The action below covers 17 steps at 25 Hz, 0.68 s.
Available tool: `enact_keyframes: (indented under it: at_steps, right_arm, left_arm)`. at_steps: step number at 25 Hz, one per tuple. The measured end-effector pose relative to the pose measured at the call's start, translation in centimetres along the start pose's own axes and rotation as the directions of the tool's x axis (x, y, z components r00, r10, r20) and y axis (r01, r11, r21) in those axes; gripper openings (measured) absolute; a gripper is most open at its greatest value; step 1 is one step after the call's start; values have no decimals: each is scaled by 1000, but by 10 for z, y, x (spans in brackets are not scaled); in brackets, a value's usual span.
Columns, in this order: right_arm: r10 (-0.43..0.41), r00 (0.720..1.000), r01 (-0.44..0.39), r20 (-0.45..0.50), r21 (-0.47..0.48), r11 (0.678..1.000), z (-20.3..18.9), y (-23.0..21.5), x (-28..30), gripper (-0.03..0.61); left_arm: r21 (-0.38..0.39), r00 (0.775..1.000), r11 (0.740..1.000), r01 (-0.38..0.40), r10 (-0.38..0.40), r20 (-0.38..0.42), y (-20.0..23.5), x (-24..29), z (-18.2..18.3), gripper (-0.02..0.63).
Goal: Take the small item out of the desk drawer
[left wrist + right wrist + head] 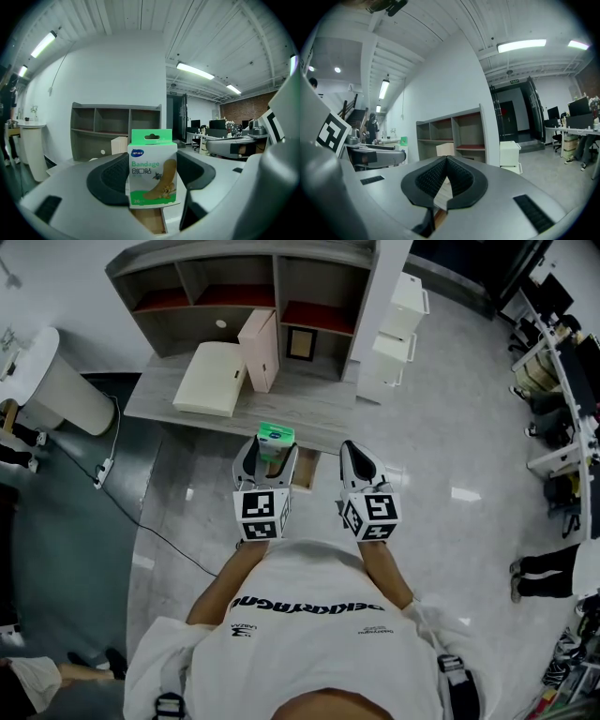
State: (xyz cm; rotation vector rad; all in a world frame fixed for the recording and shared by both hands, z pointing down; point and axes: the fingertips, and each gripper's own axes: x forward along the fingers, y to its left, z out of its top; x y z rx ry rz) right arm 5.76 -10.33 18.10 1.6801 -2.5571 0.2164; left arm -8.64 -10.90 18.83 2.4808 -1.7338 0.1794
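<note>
One big gray desk fills the upper middle of the head view, and its open drawer sticks out at the front edge. The left gripper pinches the bandage box, which stands upright with its tall side up, out of the drawer and just left of it. The right gripper, just beside, is squeezed closed on nothing. I think the left hand only needs to set the box down on the desk top ahead.

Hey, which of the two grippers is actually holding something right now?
The left gripper: a green and white bandage box is clamped between its fingers. The right gripper is closed and empty.
</note>
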Motion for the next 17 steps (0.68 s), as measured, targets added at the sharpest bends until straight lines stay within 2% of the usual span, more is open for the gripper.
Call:
enact_keyframes:
  at_steps: [17]
  right_arm:
    - [-7, 1000, 7, 3, 10, 1000, 3, -8, 8, 28]
  left_arm:
    - [72, 999, 997, 37, -40, 33, -12, 14, 15, 328]
